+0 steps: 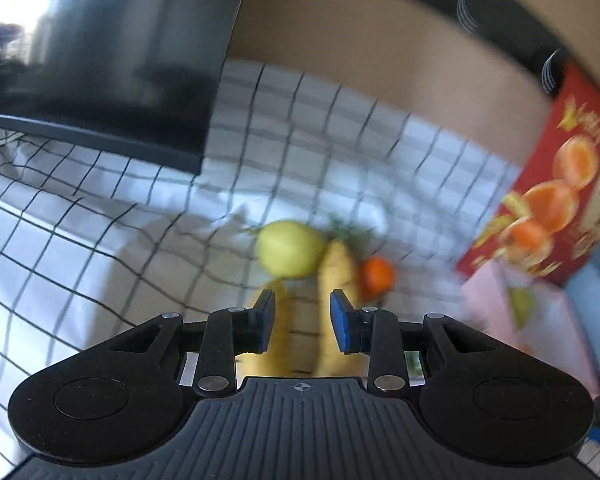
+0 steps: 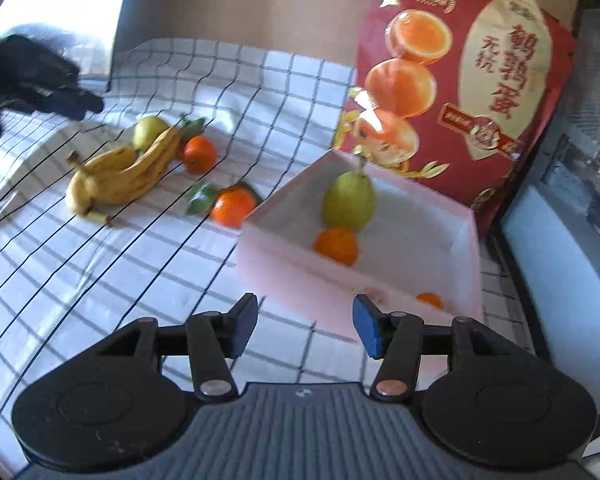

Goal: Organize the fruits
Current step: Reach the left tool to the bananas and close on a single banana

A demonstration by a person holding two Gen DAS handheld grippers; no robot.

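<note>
Oranges: I count four, two inside my pink box (image 2: 470, 240), two on the cloth left of it.
Pears: two, one in the box, one behind the bananas (image 2: 120, 176).
Bananas: one bunch, left of the box.
Red bags: one, behind the box.

White cloth (image 2: 100, 264) with black grid lines, rumpled, spread over the surface. Behind the cloth, plain tan wall (image 1: 340, 40). Left of it, dark glossy panel (image 1: 112, 60) catching bright daylight. Right of it, grey cabinet front (image 2: 580, 200).
</note>
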